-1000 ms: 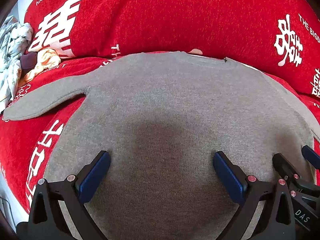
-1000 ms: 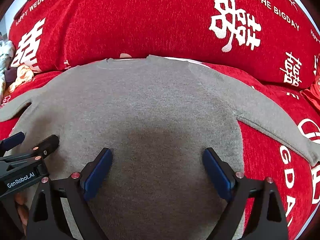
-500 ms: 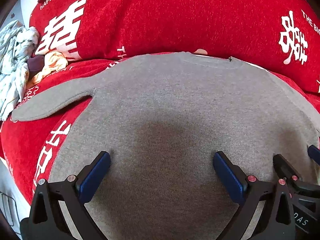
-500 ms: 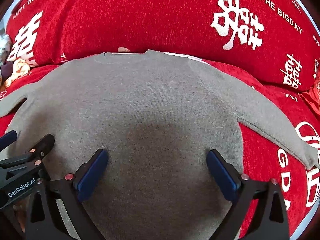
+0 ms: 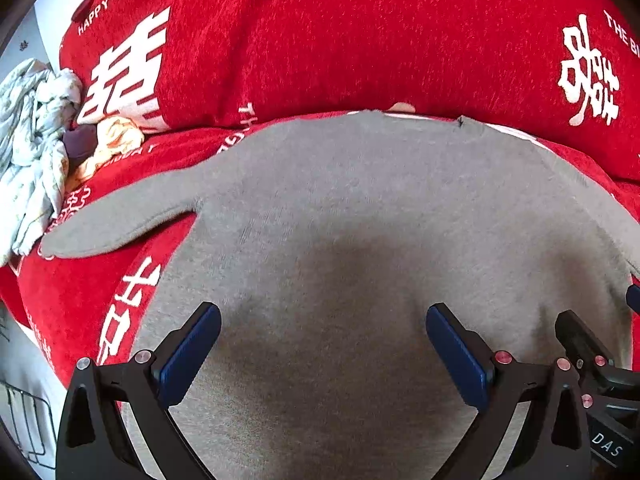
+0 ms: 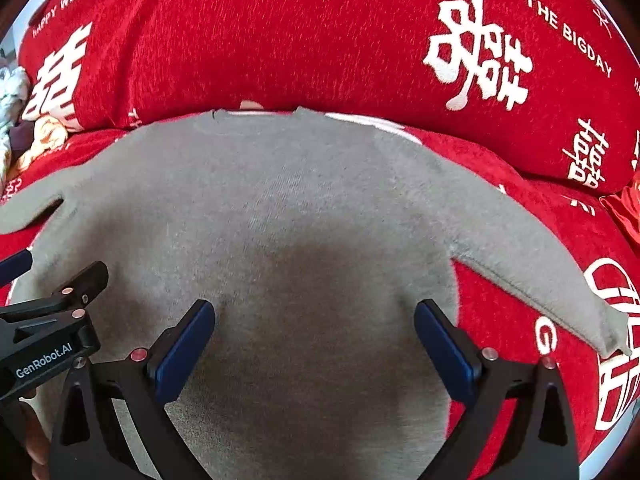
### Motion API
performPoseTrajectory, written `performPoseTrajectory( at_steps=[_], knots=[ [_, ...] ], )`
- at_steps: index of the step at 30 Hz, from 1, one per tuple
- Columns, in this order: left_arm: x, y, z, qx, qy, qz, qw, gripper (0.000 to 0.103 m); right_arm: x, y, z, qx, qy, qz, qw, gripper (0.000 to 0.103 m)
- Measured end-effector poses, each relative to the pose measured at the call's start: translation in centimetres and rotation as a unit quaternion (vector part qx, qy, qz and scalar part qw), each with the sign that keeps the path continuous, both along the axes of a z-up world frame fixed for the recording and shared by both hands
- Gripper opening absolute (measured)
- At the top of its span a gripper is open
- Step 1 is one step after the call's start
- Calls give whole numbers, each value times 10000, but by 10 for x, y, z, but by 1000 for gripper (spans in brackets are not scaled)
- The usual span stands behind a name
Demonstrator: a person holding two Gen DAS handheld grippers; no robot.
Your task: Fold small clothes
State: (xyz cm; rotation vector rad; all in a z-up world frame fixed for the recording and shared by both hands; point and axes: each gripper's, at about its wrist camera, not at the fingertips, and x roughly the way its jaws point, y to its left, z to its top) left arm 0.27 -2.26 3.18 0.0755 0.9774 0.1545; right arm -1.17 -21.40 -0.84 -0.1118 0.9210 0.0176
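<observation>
The grey sweater (image 5: 360, 216) lies spread flat on the red cover (image 5: 320, 40), collar at twelve o'clock — sleeves reaching toward nine and three. Both the left gripper (image 5: 322, 344) and right gripper (image 6: 314, 338) hover over its lower body, jaws wide apart and empty. Folding looks not yet begun — next, probably, each must pinch a sleeve or side edge.

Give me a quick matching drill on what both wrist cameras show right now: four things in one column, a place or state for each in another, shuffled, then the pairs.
Things
1. grey sweater
2. left gripper
3. crumpled pale cloth
4. red cover

Places or states
A. bunched at the far left edge of the left wrist view
B. printed with white characters and "HAPPY WEDDING"
C. spread flat with both sleeves out to the sides
D. jaws wide apart above the sweater's body, holding nothing

Pairs: 1-C, 2-D, 3-A, 4-B
</observation>
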Motion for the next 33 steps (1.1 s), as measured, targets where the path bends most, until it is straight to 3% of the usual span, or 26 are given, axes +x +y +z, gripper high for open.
performPoseTrajectory(
  at_steps=[16, 33],
  knots=[
    [9, -41, 23, 347, -182, -274, 9989, 103, 4, -41, 27, 268, -274, -378, 9985, 100],
    [23, -161, 26, 425, -144, -1196, 9918, 103, -8, -184, 31, 480, -252, -1744, 9832, 100]
  ],
)
